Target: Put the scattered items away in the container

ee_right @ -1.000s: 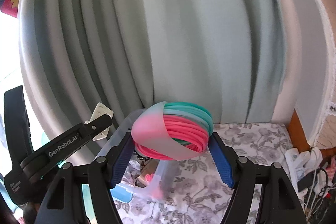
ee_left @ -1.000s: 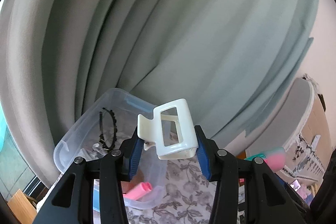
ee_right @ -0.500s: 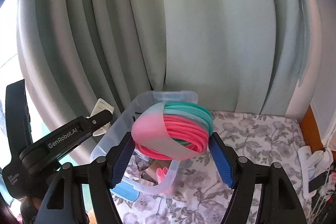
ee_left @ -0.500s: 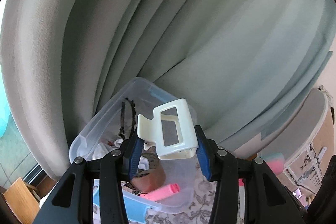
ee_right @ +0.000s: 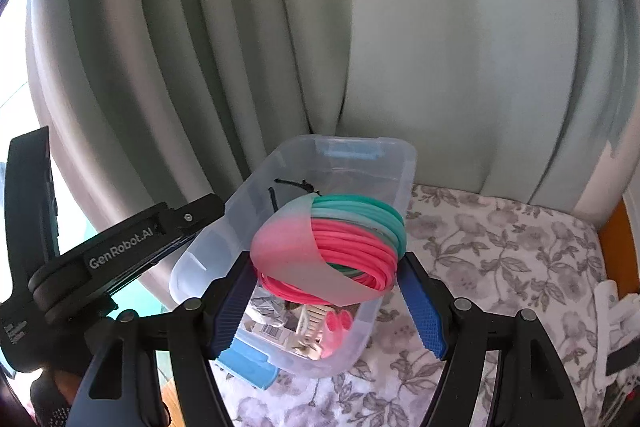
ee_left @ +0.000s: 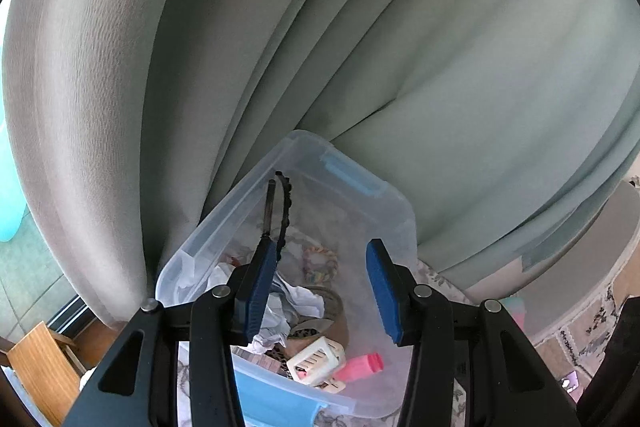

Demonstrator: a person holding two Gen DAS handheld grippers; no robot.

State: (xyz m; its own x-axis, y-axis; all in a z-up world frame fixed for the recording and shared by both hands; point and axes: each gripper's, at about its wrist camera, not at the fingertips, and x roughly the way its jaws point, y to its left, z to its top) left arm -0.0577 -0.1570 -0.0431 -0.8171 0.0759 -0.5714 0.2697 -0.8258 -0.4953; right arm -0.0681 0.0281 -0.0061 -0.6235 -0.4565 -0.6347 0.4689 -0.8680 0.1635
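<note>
Grey-green curtain (ee_right: 400, 47) hangs behind, floral cloth (ee_right: 500, 247) covers surface. Clear plastic container (ee_left: 384, 203) stands on cloth, against curtain. Left claw (ee_left: 324, 291) above container, 2 blue pads apart, nothing between them. White hair clip (ee_left: 316, 359) lies inside container beside pink tube (ee_left: 360, 367), near crumpled paper (ee_left: 296, 303) and black headband (ee_left: 280, 211). Right claw (ee_right: 328, 287) holds pink-and-teal coil of cord (ee_right: 332, 251), pads pressing both sides, coil above container's open top.
</note>
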